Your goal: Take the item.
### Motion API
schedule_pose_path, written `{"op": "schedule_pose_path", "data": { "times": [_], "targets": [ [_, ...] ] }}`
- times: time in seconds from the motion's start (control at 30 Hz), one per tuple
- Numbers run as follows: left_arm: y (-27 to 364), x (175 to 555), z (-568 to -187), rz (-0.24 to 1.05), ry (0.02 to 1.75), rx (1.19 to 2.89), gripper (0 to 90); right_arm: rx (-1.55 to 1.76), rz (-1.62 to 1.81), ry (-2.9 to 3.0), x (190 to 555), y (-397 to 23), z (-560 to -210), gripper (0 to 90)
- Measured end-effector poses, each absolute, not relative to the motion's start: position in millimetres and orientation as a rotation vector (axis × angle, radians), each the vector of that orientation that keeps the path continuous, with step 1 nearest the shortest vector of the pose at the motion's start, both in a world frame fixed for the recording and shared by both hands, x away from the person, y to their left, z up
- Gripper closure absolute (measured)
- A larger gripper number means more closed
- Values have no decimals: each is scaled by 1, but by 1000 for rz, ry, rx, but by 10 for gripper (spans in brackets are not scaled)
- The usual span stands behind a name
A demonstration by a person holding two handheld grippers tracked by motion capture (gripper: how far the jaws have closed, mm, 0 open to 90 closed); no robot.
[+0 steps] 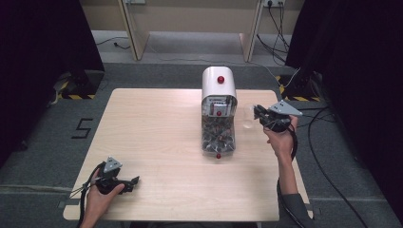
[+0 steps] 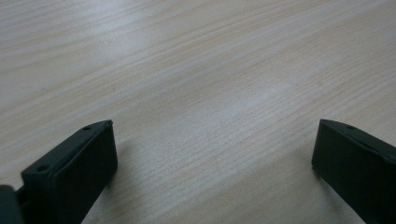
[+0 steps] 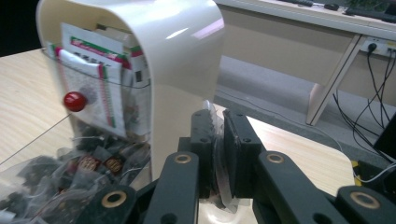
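A white dispenser with red knobs stands at the middle back of the table, and its clear front bin holds several dark packets. To its right, my right gripper is shut on the rim of a clear plastic cup held above the table. In the right gripper view the jaws pinch the thin cup wall, with the dispenser and one red knob close by on the left. My left gripper rests open near the front left edge, and nothing lies between its fingers.
The light wooden table has bare surface left of the dispenser. Cables trail on the floor to the right. Dark curtains hang at both sides, and desk legs stand behind the table.
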State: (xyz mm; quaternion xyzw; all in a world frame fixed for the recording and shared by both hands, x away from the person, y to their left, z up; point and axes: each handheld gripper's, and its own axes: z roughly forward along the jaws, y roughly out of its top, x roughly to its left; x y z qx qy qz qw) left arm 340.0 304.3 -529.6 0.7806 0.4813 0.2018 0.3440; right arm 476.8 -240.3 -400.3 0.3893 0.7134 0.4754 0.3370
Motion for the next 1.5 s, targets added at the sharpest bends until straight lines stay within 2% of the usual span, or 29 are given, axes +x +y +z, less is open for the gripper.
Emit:
{"op": "schedule_pose_path", "data": {
  "times": [0.7,1.5],
  "targets": [
    [304,341,-529,523,1249,2032,0,1138,1233,1839,531,-244,-413,833],
    [304,341,-529,523,1249,2032,0,1206,1204,1878,547,-236,-442,833]
  ]
}}
